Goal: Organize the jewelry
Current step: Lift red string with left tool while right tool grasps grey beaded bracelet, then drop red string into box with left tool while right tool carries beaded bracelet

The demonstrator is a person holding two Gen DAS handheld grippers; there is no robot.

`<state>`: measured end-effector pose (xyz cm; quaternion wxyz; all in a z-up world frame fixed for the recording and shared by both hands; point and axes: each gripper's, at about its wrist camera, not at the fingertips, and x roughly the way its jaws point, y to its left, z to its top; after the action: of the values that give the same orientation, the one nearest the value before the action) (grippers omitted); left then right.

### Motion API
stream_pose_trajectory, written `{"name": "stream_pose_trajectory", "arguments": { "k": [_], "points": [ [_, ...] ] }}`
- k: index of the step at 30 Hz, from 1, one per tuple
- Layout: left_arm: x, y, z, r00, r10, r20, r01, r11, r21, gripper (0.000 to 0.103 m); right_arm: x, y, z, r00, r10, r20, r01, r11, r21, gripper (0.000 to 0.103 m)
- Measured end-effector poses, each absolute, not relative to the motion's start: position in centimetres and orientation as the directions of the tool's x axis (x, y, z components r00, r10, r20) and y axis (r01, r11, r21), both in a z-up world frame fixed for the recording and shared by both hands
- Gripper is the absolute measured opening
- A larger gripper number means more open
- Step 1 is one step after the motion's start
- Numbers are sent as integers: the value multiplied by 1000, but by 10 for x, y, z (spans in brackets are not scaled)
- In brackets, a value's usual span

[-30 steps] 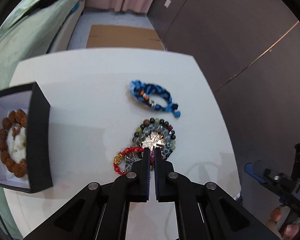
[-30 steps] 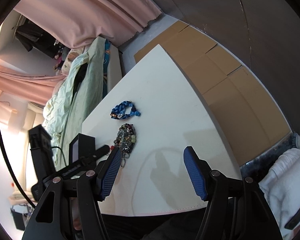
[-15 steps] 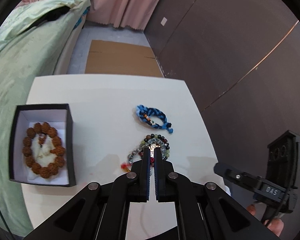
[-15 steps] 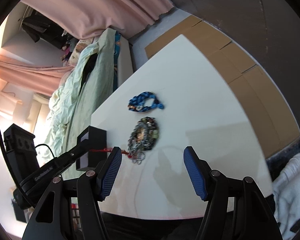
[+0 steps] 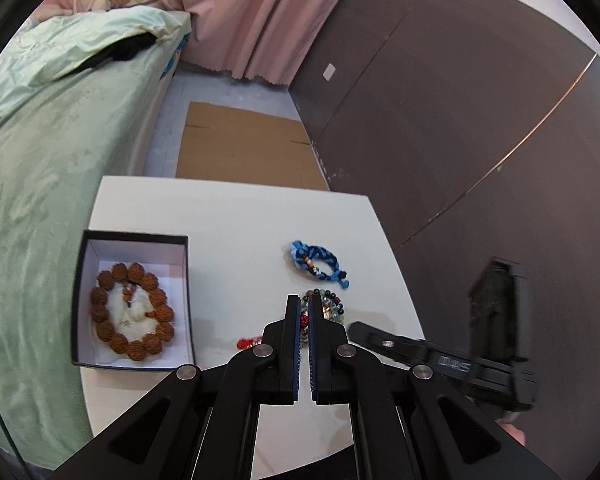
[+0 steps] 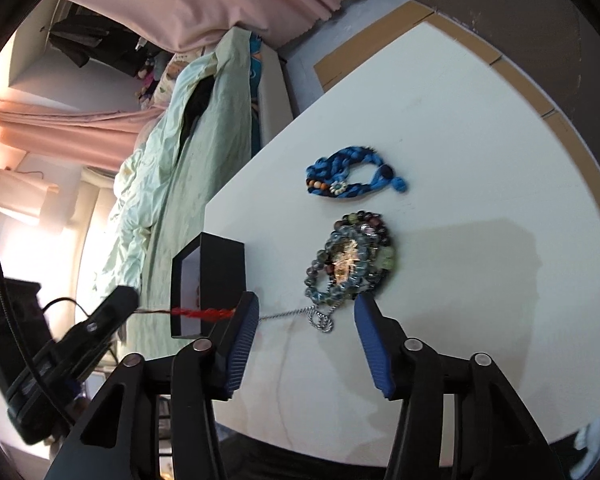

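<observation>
My left gripper is pinched shut on the red cord, and since a second ago it has come up off the table: the box that was cut off at the left edge then now shows whole, and the bed and floor fill more of the left view. In the right view the cord runs taut through the air from that gripper's tip across the front of the box, turning into a silver chain that trails to the bead pile. A second ago the cord lay curled beside the pile.

My right gripper has swung in toward the jewelry; the pile sat far up the view before, and now its lower loops lie just ahead of the tips. The jaws are closing, about half open, the pads pressing on nothing; the chain crosses the gap between them.

The blue braid lies flat just beyond the pile, unmoved. Brown beads ring a white pad inside the box.

Room: the table's right half and far corner are bare. The box stands near the left edge, with the bed close alongside. In the left view the pile sits near the right edge, where the right gripper reaches in over it. Cardboard covers the floor past the far edge.
</observation>
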<state>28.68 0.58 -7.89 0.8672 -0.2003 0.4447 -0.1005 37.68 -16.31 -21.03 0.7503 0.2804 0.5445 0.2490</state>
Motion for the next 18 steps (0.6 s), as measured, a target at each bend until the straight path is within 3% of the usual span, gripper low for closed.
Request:
{"name": "stream_pose_trajectory", "arguments": {
  "k": [4, 11, 14, 16, 18],
  "points": [
    [282, 15, -71, 602, -354, -716, 0, 896, -443, 3, 387, -154, -222, 266, 650, -712, -35, 745, 666, 43],
    [278, 24, -66, 617, -352, -704, -4, 893, -450, 3, 395, -151, -239, 256, 608, -752, 17, 775, 632, 43],
    [276, 28, -62, 624, -352, -697, -3, 891, -453, 3, 400, -150, -241, 256, 588, -768, 27, 789, 613, 32],
    [273, 29, -57, 632, -350, -692, -1, 892, -453, 3, 403, -150, -245, 250, 573, -780, 45, 798, 601, 11],
    [270, 32, -50, 644, -345, -683, 3, 894, -449, 3, 403, -152, -246, 252, 582, -773, 53, 790, 611, 11]
  ]
}}
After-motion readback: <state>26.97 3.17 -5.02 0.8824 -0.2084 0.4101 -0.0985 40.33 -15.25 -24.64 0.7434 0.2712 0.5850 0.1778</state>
